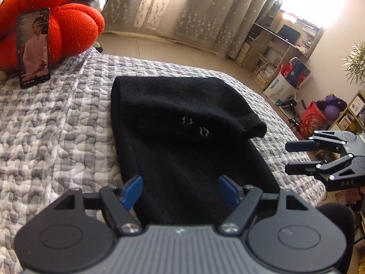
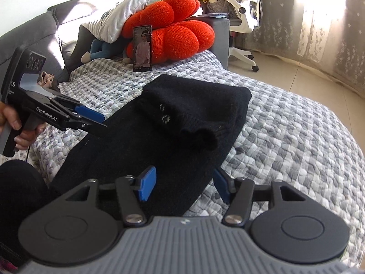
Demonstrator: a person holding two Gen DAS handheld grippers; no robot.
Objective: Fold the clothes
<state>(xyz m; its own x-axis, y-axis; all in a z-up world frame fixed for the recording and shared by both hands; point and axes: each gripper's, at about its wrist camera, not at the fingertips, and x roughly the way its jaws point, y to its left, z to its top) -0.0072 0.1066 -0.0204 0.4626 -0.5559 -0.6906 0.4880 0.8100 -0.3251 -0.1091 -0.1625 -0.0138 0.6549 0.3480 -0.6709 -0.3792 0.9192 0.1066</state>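
Note:
A black knit garment lies on the quilted bed, partly folded, with a ribbed sleeve cuff laid across it; it also shows in the right wrist view. My left gripper is open and empty, its blue pads either side of the garment's near edge. My right gripper is open and empty over the near right edge of the garment. The right gripper also shows at the right of the left wrist view, held off the bed's edge. The left gripper shows at the left of the right wrist view.
The grey-white quilt covers the bed. A phone leans against an orange cushion at the far end. A white pillow and office chair stand behind. Shelves and bags line the floor to the right.

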